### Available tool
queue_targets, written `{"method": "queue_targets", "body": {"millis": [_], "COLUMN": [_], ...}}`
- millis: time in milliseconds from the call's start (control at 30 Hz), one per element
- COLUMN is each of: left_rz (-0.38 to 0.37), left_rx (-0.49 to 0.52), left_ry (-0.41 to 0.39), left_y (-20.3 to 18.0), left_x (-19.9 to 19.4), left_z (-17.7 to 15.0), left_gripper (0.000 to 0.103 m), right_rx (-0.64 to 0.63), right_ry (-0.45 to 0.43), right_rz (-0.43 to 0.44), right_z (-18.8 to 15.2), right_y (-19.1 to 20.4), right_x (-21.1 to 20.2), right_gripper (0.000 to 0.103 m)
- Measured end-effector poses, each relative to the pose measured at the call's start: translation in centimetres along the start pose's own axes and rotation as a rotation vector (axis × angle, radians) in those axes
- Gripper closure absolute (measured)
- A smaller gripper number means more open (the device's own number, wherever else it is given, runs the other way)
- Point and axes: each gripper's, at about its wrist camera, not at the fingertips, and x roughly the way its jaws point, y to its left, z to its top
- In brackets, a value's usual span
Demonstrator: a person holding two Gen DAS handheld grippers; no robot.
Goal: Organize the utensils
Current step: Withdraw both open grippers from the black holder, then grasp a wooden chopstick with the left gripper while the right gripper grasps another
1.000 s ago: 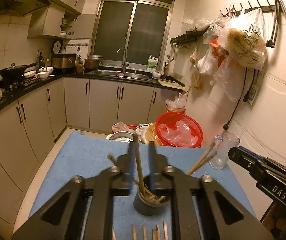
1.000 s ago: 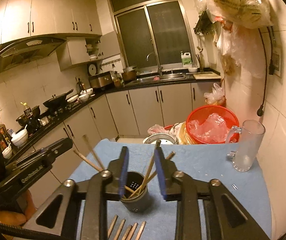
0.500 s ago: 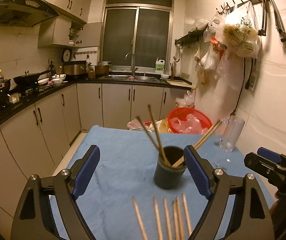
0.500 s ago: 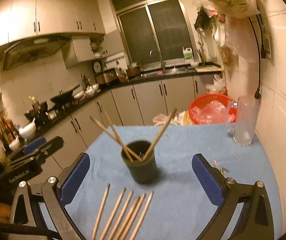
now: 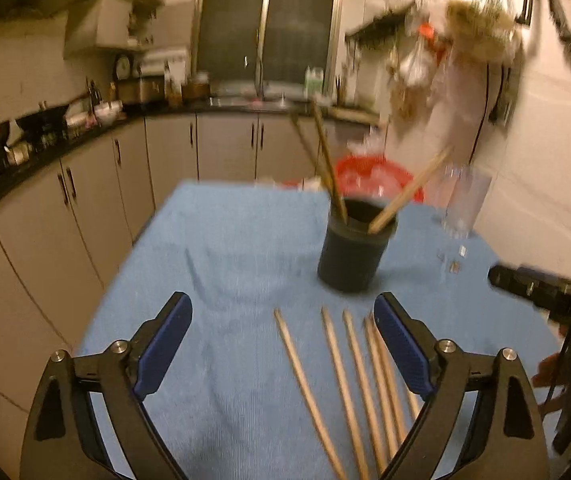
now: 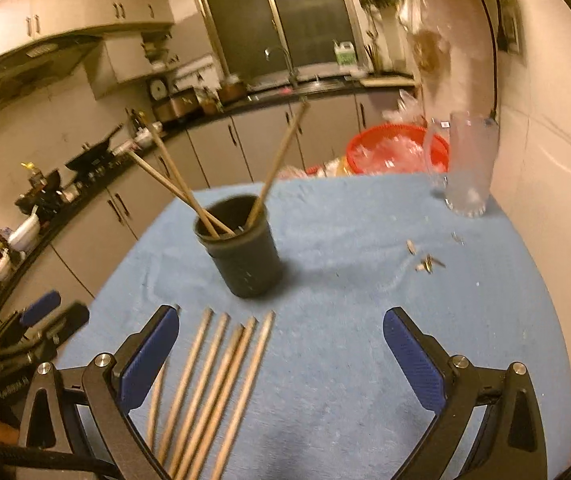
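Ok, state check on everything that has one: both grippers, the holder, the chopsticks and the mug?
Left gripper: open, jaws have just been opening, nothing pressed between the pads.
Right gripper: open wide, empty, jaws just opened.
Dark utensil holder: upright on the blue cloth, three chopsticks leaning in it.
Loose chopsticks: lying flat on the cloth, side by side.
Glass mug: upright, looks empty.

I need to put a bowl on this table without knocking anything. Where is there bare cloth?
Bare blue cloth lies right of the loose chopsticks, below the small scraps, and left of the dark holder toward the cabinets. It is crowded at the holder, the chopsticks and the glass mug.
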Motion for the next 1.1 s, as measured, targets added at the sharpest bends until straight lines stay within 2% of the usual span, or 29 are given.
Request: {"method": "queue_targets", "body": {"millis": [67, 333, 567, 667, 733, 800, 900, 1000, 1033, 1100], "left_rz": [-0.005, 0.108, 0.116, 0.102, 0.097, 0.086, 0.065, 0.030, 0.023, 0.002], "left_rx": [0.000, 0.031, 0.030, 0.025, 0.020, 0.016, 0.001, -0.058, -0.073, -0.104], "left_ry": [0.053, 0.103, 0.145, 0.200, 0.248, 0.284, 0.357, 0.419, 0.429, 0.447], "left_y": [0.2, 0.4, 0.9, 0.9, 1.0, 1.0, 1.1, 1.7, 1.9, 2.3], "left_x": [1.1, 3.5, 5.9, 7.3, 8.4, 9.3, 11.0, 12.5, 12.8, 13.4], "left_z": [-0.6, -0.9, -1.2, -1.0, -0.7, -0.6, -0.2, 0.0, 0.1, 0.3], "left_gripper": [0.011, 0.011, 0.011, 0.012, 0.012, 0.015, 0.033, 0.051, 0.056, 0.057], "right_rx": [0.001, 0.029, 0.054, 0.091, 0.111, 0.138, 0.181, 0.196, 0.202, 0.224], "right_ry": [0.042, 0.131, 0.214, 0.261, 0.288, 0.313, 0.352, 0.392, 0.404, 0.425], "right_rz": [-0.017, -0.012, -0.033, -0.016, -0.015, 0.000, 0.023, 0.045, 0.056, 0.080], "right_z": [0.0, 0.3, 0.4, 0.5, 0.5, 0.6, 0.7, 0.8, 0.8, 0.7], "right_y": [-0.3, -0.9, -1.1, -1.6, -1.8, -2.1, -2.5, -2.5, -2.4, -2.2], "right_x": [1.0, 4.2, 6.9, 8.3, 9.1, 9.7, 10.7, 11.7, 12.0, 12.6], "right_gripper": [0.000, 0.000, 0.000, 0.000, 0.006, 0.024, 0.039, 0.065, 0.067, 0.070]}}
